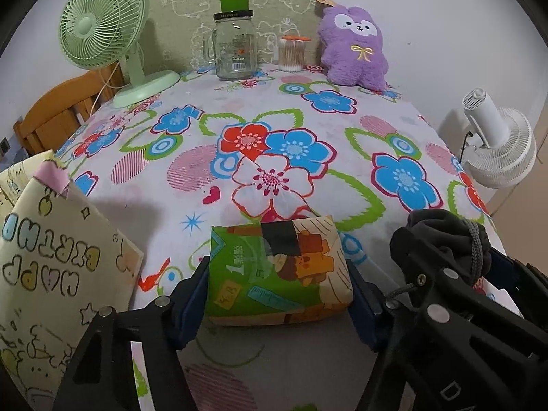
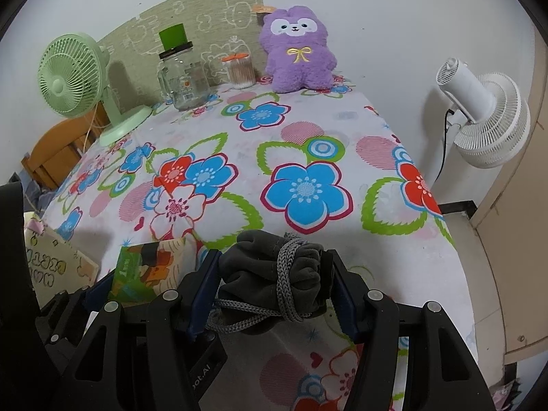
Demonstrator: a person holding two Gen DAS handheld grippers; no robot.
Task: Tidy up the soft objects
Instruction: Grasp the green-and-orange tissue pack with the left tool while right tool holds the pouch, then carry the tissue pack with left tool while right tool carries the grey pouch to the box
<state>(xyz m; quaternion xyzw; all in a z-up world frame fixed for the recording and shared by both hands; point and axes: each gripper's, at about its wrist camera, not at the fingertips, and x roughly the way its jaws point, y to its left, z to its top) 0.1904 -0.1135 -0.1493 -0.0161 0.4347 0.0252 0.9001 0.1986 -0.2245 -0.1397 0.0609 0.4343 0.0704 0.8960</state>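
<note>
My left gripper [image 1: 279, 274] is shut on a green and tan cartoon tissue pack [image 1: 277, 270], held just above the flowered tablecloth [image 1: 239, 157] near the front edge. My right gripper [image 2: 270, 274] is shut on a dark grey drawstring pouch [image 2: 267, 267] with a grey cord wound around it; the pouch also shows in the left wrist view [image 1: 441, 239]. The tissue pack shows in the right wrist view [image 2: 150, 267], left of the pouch. A purple plush toy [image 1: 354, 48] sits upright at the table's back right, against the wall; it also shows in the right wrist view [image 2: 298, 51].
A green desk fan [image 1: 102, 34], a glass jar with a green cap [image 1: 234, 48] and a cotton swab tub [image 1: 291, 54] stand along the back. A cream "birthday" bag [image 1: 51, 267] stands at the front left. A white fan [image 2: 479, 102] stands off the table's right.
</note>
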